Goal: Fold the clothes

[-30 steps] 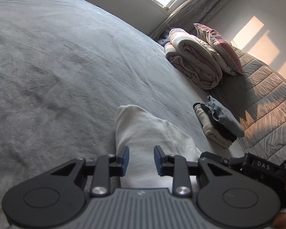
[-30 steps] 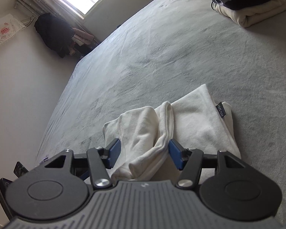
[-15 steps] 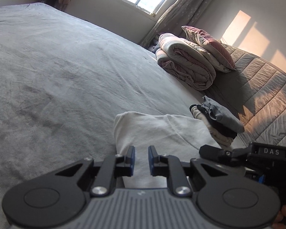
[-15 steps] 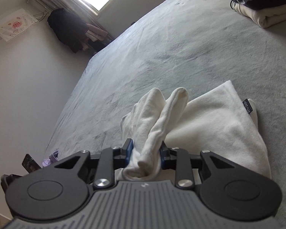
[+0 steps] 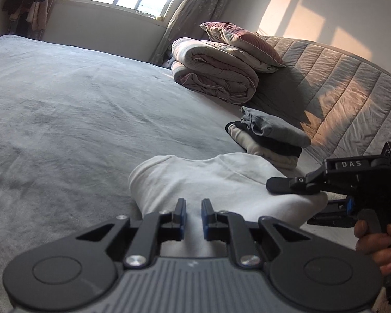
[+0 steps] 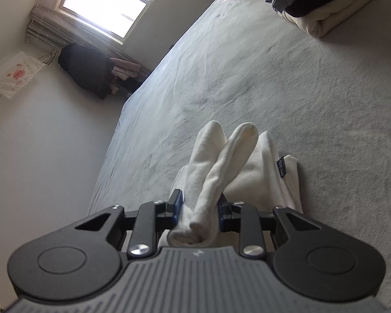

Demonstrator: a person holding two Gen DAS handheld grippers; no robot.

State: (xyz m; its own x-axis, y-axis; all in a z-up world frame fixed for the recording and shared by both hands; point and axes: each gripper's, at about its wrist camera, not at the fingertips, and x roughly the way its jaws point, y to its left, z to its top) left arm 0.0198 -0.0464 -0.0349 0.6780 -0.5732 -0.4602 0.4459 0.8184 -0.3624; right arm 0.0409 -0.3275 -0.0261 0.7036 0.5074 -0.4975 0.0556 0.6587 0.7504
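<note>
A white garment (image 5: 216, 182) lies partly folded on the grey bed (image 5: 65, 120). My left gripper (image 5: 193, 210) is shut on its near edge, with cloth pinched between the narrow jaws. My right gripper (image 6: 197, 203) is shut on a bunched fold of the same white garment (image 6: 221, 161) and holds it raised off the bed. The right gripper also shows in the left wrist view (image 5: 333, 208), at the garment's right side, held by a hand. A small dark label (image 6: 281, 166) shows on the garment.
A stack of folded clothes (image 5: 268, 138) sits beyond the garment, also in the right wrist view (image 6: 320, 2). A rolled duvet and pillow (image 5: 221, 65) lie by the quilted headboard (image 5: 338, 88). Dark clothes (image 6: 86, 70) hang under the window.
Both grippers closed on the white garment. The right one went from open around the bunched fold to clamped on it and lifted it. The left narrowed onto the near edge and both views tilted up.
</note>
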